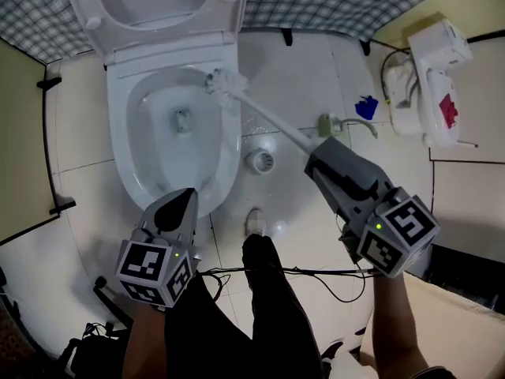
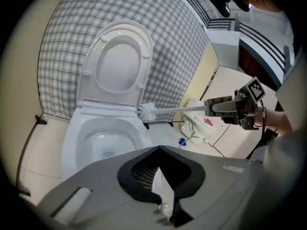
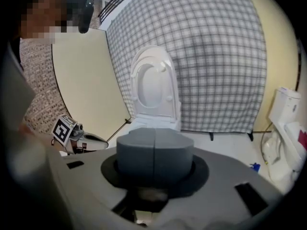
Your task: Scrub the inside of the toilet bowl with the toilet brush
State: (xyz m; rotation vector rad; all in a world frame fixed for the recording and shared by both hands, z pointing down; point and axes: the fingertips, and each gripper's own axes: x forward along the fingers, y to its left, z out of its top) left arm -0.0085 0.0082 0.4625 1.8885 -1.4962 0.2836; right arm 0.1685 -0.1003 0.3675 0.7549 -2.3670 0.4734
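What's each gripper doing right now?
Left gripper: closed, empty.
Right gripper: closed on the toilet brush handle.

The bowl at upper left lies open from above, but the raised seat walls off its top edge. My brush slants across the bare floor at centre. A cable crosses lower centre.

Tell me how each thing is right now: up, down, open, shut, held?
toilet seat and lid: both raised.
toilet bowl: uncovered, a little water at the bottom.
toilet brush: held by its handle, head by the bowl's right rim.
right gripper: shut on the toilet brush.
left gripper: shut, empty, over the bowl's front rim.
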